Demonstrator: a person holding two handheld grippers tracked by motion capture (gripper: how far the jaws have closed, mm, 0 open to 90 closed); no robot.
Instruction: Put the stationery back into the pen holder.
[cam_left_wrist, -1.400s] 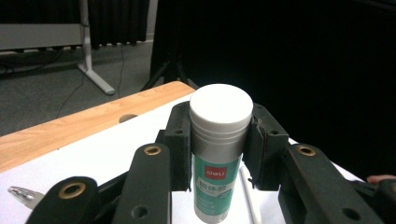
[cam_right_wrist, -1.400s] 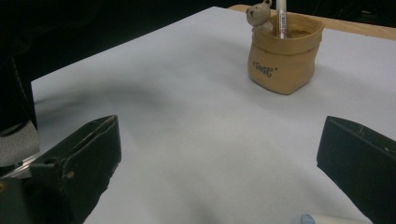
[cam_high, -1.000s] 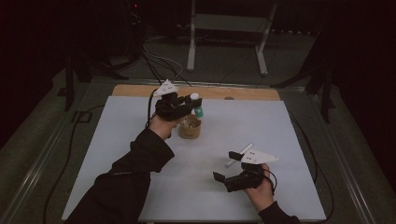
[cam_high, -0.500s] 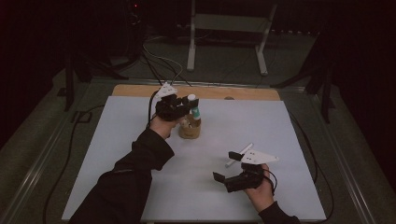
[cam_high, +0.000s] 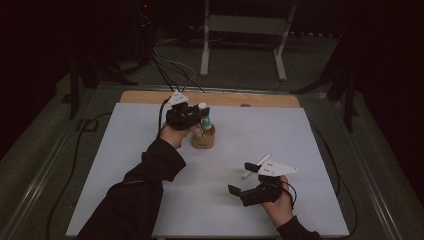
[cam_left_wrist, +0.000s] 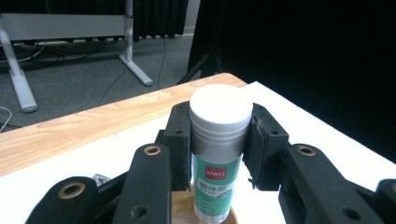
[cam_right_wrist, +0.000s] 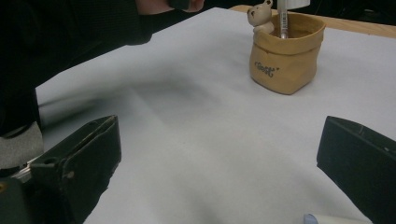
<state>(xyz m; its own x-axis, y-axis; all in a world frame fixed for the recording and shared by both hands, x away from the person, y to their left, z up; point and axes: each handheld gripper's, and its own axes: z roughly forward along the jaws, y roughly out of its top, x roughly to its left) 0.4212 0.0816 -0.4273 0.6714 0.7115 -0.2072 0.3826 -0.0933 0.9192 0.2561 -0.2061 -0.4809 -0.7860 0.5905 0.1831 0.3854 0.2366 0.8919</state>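
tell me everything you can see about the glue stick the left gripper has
The glue stick is a round tube with a white cap, a ribbed grey collar and a green label printed in white with a small red logo. It looks like smooth plastic. It stands upright, cap up, its lower end inside the tan bag-shaped holder at the far middle of the table. The left gripper clamps it from both sides just below the cap.

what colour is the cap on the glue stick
White, above a green label; the glue stick shows best in the left gripper view.

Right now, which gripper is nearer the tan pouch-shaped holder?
Left. The left gripper holds the glue stick over the holder; the right gripper rests apart, nearer the person.
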